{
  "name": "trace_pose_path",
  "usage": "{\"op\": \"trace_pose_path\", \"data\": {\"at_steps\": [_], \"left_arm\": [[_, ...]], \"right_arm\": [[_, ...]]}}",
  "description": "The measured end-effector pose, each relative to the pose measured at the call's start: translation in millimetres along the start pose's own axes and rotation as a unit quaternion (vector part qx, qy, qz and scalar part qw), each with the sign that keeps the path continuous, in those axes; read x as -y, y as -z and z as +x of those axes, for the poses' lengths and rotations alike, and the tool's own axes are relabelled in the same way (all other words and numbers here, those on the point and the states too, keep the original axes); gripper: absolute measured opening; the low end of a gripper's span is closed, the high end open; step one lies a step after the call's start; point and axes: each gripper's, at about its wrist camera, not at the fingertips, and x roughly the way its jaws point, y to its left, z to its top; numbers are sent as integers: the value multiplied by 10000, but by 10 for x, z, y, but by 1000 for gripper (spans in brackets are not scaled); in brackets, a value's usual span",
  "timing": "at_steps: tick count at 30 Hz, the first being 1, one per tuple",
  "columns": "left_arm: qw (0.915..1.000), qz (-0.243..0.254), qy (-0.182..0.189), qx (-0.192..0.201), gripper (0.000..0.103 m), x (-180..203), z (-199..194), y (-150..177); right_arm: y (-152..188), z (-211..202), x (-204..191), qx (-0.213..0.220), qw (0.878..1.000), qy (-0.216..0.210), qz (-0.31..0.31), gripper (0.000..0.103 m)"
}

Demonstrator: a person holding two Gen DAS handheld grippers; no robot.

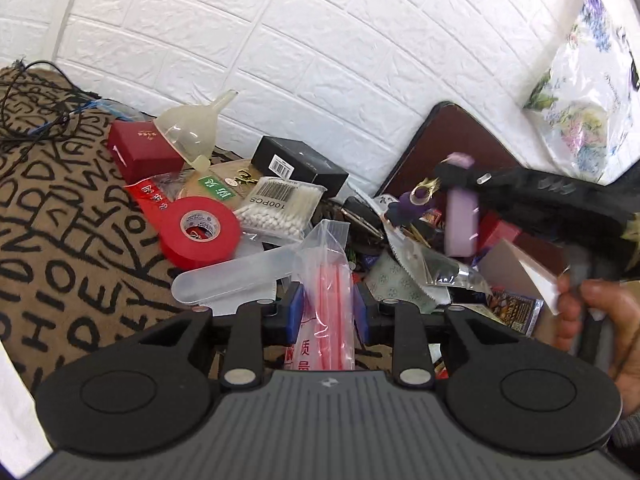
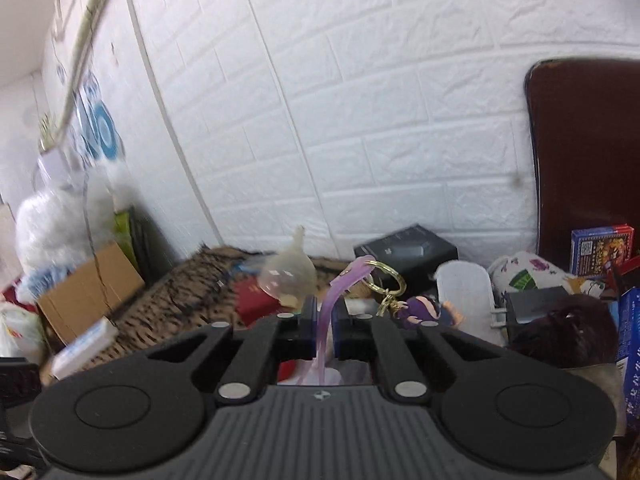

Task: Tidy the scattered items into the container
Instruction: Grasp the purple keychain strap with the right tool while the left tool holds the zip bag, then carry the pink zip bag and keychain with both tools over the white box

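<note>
White brick wall behind | left claw (image 1: pixel 327 312) clamps bag (image 1: pixel 326 280) | right claw (image 2: pixel 325 322) clamps strap (image 2: pixel 340 292)

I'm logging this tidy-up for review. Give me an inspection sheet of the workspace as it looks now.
Surface: lettered brown cloth.
Job's things: tape roll, swab pack, funnel, red box, black box.
Clutter: mixed packets piled by a dark tray.
Grippers: left gripper shut on straw bag; right gripper shut on purple keychain strap.
Cables: black wires, far left.
Surroundings: white brick wall, cardboard box.
</note>
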Motion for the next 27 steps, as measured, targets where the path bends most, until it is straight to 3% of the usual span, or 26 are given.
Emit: {"op": "trace_pose_path", "data": {"at_steps": [3,6,8,9,10,12,13,14,15,17,19,27], "left_arm": [[9974,387,-538,-297,27,74,169,12],[9969,191,-443,-619,40,9,309,38],[9954,182,-460,-816,67,11,382,76],[9944,179,-405,-964,95,30,432,101],[9924,197,-280,-1178,103,55,492,134],[9883,414,-242,-1448,103,125,606,206],[9876,644,-363,-1388,102,168,637,245],[9873,836,-522,-1245,95,204,639,275],[9866,942,-655,-1157,68,219,634,284],[9915,541,-493,-1073,56,130,591,240],[9943,178,-358,-991,37,42,526,182],[9973,459,-326,-471,34,251,214,69]], "right_arm": [[-29,-205,-16,228,9994,-190,171,6],[-1,-367,-46,366,9992,-147,95,6],[46,-475,-35,442,9987,-203,160,6],[66,-528,-36,470,9985,-218,173,6],[88,-573,-42,496,9984,-204,153,6],[140,-655,-44,531,9982,-211,156,6],[164,-692,-37,554,9980,-227,197,6],[189,-729,-31,587,9977,-236,224,6],[207,-762,-21,622,9975,-232,253,6],[239,-821,-3,669,9969,-256,319,6],[263,-869,-5,692,9967,-260,329,6],[286,-1001,-59,832,9957,-317,259,6]]}}
